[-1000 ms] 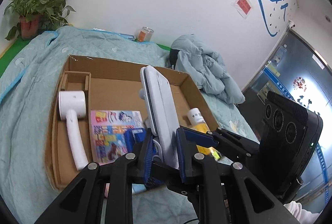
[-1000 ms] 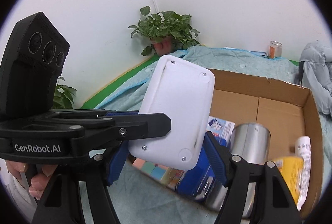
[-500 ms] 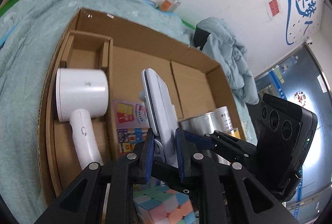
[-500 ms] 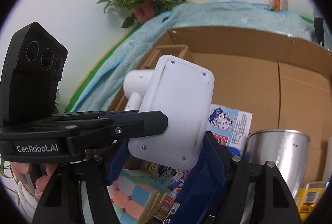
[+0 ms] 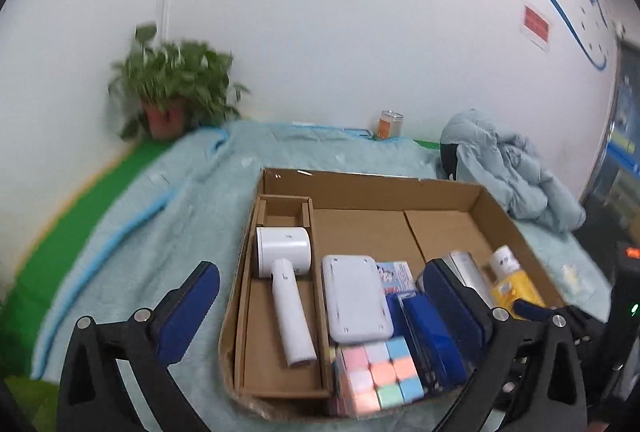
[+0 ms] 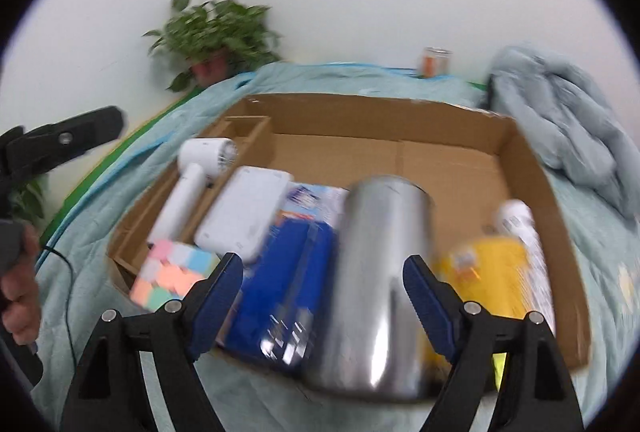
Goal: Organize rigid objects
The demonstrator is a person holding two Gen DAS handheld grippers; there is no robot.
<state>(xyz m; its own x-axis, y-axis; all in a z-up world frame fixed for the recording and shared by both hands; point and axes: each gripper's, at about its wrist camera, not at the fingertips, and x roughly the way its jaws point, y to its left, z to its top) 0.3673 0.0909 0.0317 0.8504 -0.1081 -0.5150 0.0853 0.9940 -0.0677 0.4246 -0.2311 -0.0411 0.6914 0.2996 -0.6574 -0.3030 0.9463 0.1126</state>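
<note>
A shallow cardboard box lies on a teal blanket. The flat white device lies in it, beside a white handheld dryer, a pastel cube, a blue box, a steel cup and a yellow pack. My left gripper is open and empty, raised before the box. My right gripper is open and empty, above the box's near edge.
A potted plant stands in the back left corner. A glass jar stands by the wall. A grey-blue jacket is heaped to the right of the box. The teal blanket covers the surface around it.
Both grippers held the white device upright between them; now it lies flat in the box. Both grippers have opened and drawn back and up.
</note>
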